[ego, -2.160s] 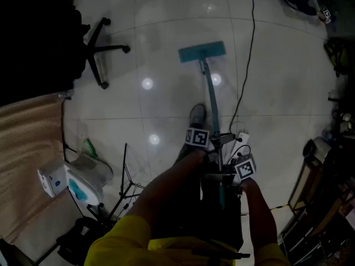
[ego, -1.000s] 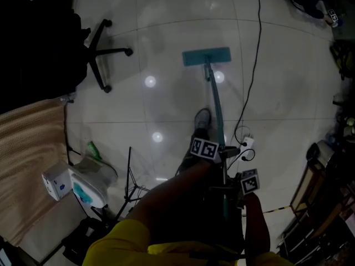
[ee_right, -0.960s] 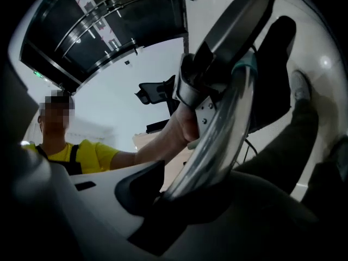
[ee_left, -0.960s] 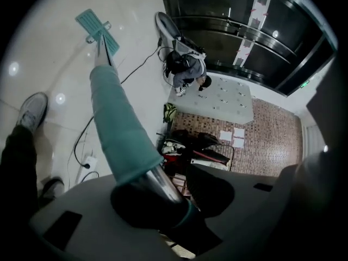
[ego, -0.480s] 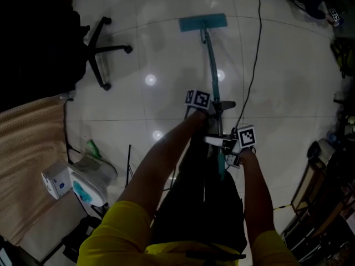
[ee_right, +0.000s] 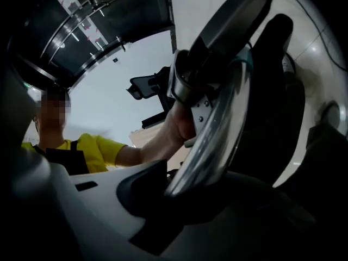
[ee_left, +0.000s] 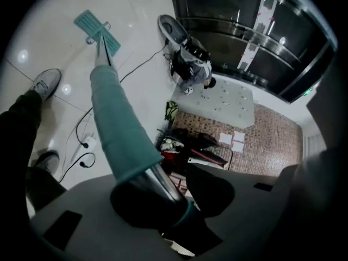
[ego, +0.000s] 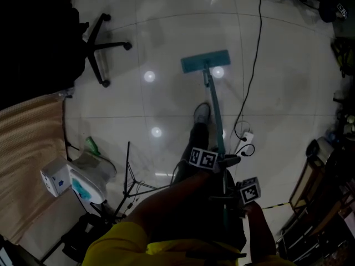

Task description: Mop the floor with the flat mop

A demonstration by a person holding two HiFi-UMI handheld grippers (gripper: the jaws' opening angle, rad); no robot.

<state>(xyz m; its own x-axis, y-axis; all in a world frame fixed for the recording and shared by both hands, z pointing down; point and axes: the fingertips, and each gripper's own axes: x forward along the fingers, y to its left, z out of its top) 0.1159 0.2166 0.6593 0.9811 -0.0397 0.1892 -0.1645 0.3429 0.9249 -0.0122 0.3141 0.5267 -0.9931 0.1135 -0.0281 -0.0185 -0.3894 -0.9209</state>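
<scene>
The flat mop's teal head (ego: 205, 62) lies flat on the pale tiled floor ahead of the person's shoe (ego: 201, 114). Its handle (ego: 215, 115) runs back to both grippers. My left gripper (ego: 222, 161) is shut on the handle just below the teal sleeve (ee_left: 117, 124), with the mop head (ee_left: 97, 30) far up the pole. My right gripper (ego: 225, 197) is shut lower down, on the chrome part of the handle (ee_right: 212, 140), close to the person's body. The left gripper's jaws (ee_left: 163, 200) hide the pole's section between them.
An office chair base (ego: 102, 49) stands at the far left. A black cable (ego: 252, 65) runs to a power strip (ego: 247, 137) right of the mop. A white and blue appliance (ego: 83, 179), a tripod stand (ego: 130, 176) and a beige mat (ego: 28, 165) sit left. Dark shelving (ego: 327, 204) lines the right.
Half a second ago the mop head was pushed far out with arms extended. It has since slid back toward the person, and both grippers have drawn in close to the body.
</scene>
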